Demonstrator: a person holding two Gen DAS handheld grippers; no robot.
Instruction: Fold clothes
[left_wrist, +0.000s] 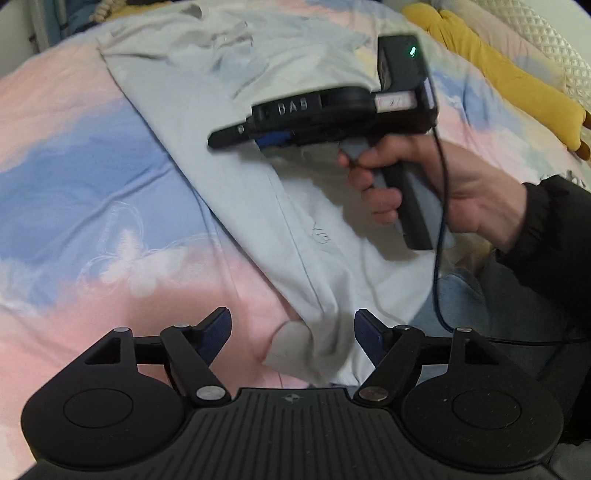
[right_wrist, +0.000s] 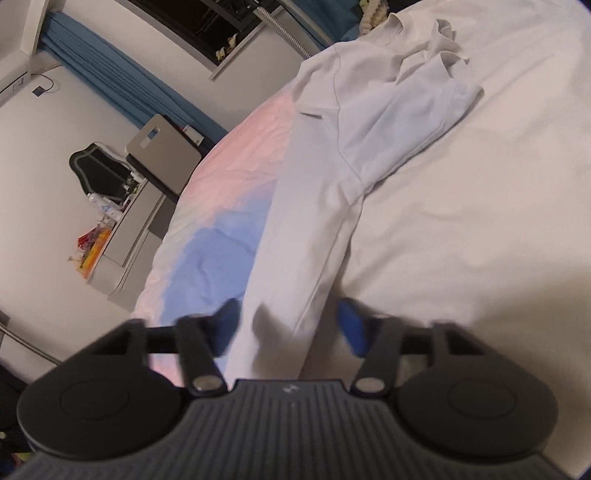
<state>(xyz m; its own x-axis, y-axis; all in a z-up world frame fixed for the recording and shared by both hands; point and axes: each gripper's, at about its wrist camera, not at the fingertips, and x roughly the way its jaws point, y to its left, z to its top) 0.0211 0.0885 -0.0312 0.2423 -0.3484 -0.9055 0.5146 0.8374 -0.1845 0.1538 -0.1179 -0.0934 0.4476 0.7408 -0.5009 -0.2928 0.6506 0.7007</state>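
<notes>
A pale grey-white shirt lies spread on the bed, with one side folded over along a long edge. My left gripper is open, its jaws on either side of the shirt's bottom corner. My right gripper is open above the folded edge of the shirt, with cloth between the blue pads. In the left wrist view the right gripper shows from the side, held in a hand over the middle of the shirt. The collar lies at the far end.
The bed has a pink and blue duvet. A yellow plush toy lies at the far right of the bed. A grey bedside desk with small items and a chair stand left of the bed. A cable hangs from the right gripper.
</notes>
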